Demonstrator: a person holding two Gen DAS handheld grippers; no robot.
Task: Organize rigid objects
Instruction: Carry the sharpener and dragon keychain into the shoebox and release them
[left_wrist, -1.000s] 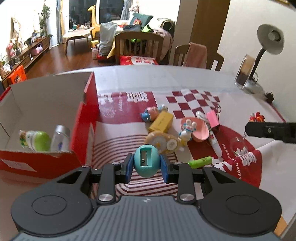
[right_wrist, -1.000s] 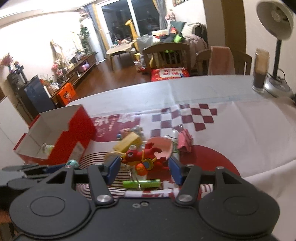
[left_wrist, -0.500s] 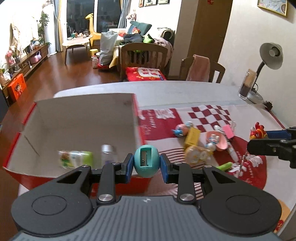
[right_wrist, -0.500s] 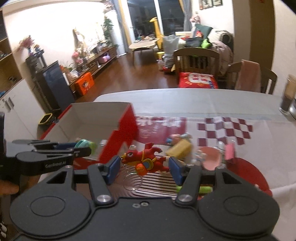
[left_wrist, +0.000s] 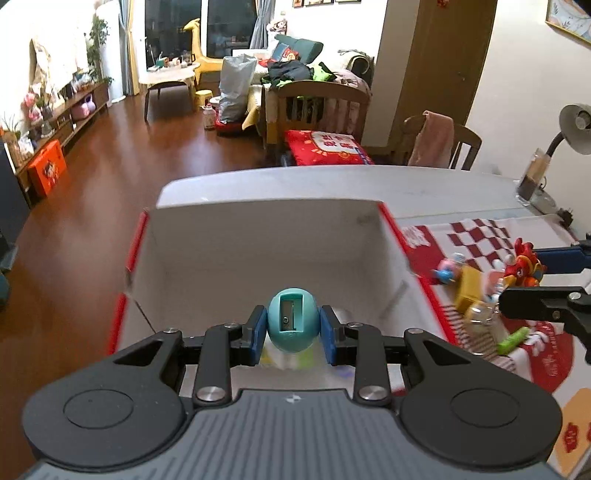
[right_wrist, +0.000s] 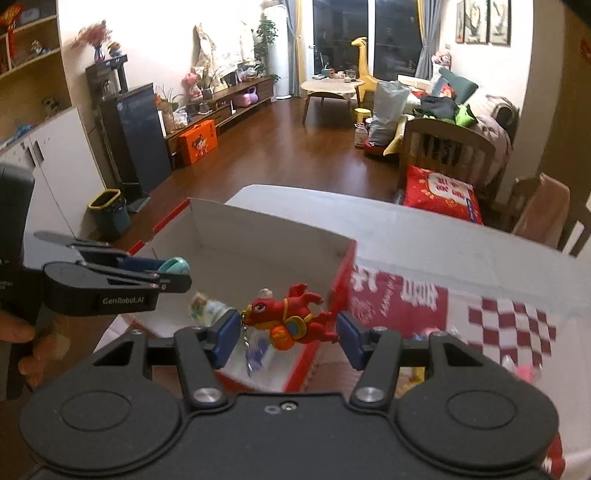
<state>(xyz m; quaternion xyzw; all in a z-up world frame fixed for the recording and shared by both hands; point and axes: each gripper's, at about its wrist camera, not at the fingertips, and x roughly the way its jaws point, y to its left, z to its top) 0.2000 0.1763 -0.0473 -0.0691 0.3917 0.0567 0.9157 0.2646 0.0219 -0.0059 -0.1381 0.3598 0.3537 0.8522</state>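
A pale table (left_wrist: 332, 181) carries a red-and-white patterned cloth (left_wrist: 546, 354) with checks and large white characters too blurred to read, and at its left end an open cardboard box, red outside and white inside (left_wrist: 258, 236). The left tongs (left_wrist: 293, 325) hang above the box's white floor, their blue pads pinching a teal egg-shaped pencil sharpener (left_wrist: 293, 320) whose blade slot faces the camera. In the right wrist view the side of the left tongs reads "GenRobot.AI", and a person's fingers (right_wrist: 22, 332) grip its handle at the frame's left edge. The right tongs (right_wrist: 288, 334) sit over the box's near red wall, pinching a red dragon-shaped keyring figure (right_wrist: 288, 317) lengthwise; its metal ring and a blurred purple charm (right_wrist: 255, 354) dangle below. Inside the box lies a small bottle with a green-and-white label (right_wrist: 205, 308), its print unreadable and half hidden behind the tongs. On the cloth beside the box a cluster of small toys (left_wrist: 472, 288) is motion-blurred; a yellow block (left_wrist: 467, 286) and a green marker (left_wrist: 513, 335) can be made out among them.
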